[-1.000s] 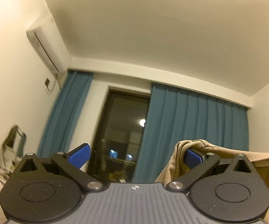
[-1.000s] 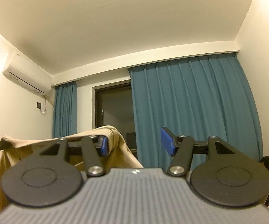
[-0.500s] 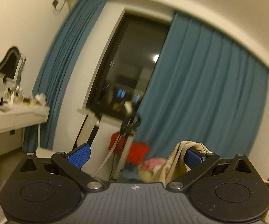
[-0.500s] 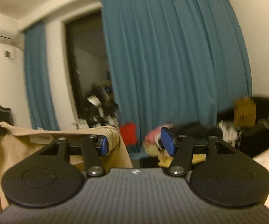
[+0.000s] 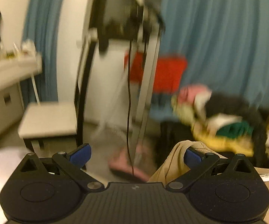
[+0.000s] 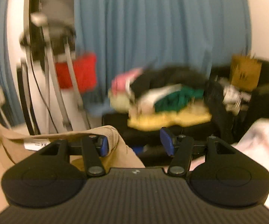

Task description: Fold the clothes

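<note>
- In the left wrist view, my left gripper [image 5: 136, 155] has its jaws spread wide. The beige garment [image 5: 173, 164] hangs over the right finger only, in the lower right of the frame; nothing is pinched between the pads.
- In the right wrist view, my right gripper [image 6: 135, 142] is also spread wide. The same beige garment [image 6: 114, 136] is draped over its left finger, in the lower left, and a white label [image 6: 35, 143] shows on the cloth.
- Behind, in the middle right of both frames, a blurred pile of clothes [image 6: 168, 100] lies before the blue curtain [image 6: 153, 28].
- A small white stool [image 5: 48, 119] stands at the middle left of the left view.
</note>
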